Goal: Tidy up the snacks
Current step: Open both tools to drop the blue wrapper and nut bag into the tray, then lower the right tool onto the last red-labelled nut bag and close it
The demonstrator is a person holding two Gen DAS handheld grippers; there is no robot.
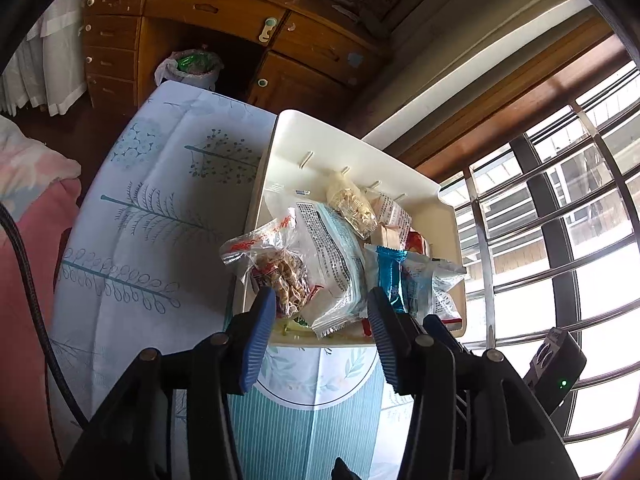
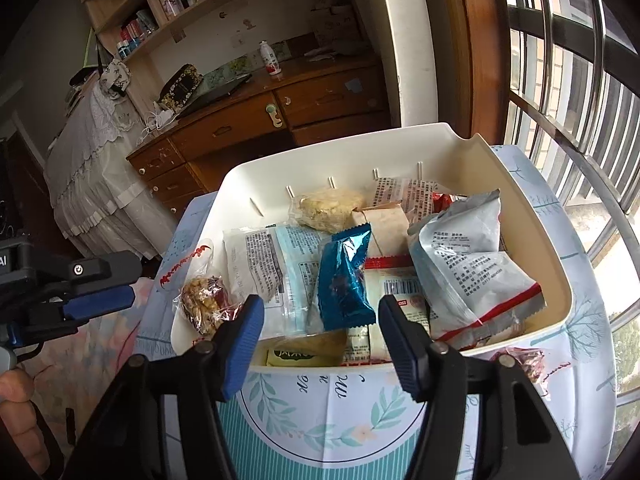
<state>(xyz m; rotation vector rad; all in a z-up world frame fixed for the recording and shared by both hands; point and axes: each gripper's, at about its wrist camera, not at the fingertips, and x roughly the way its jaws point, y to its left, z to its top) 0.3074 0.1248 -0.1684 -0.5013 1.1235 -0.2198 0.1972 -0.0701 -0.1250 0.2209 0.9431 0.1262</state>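
A cream plastic bin [image 1: 360, 136] [image 2: 320, 140] stands on a leaf-printed tablecloth [image 1: 160, 208] and holds several snack packets. A clear bag of nuts [image 1: 280, 268] [image 2: 204, 304] droops over its left rim. Beside it lie a white and light-blue packet [image 1: 332, 252] [image 2: 272, 264], a blue foil packet [image 1: 390, 276] [image 2: 346, 280] and a grey packet with a red stripe [image 2: 468, 268]. My left gripper [image 1: 320, 312] hovers open over the bin's near left corner, pads touching nothing. My right gripper [image 2: 320, 316] is open above the near rim, the blue foil packet beyond its fingers.
Another clear nut bag [image 2: 528, 364] lies on the cloth right of the bin. A wooden desk with drawers [image 1: 208, 12] [image 2: 248, 120] stands behind, a lined waste basket [image 1: 192, 66] under it. Window bars [image 1: 560, 220] run along the right. Pink bedding [image 1: 32, 240] lies left.
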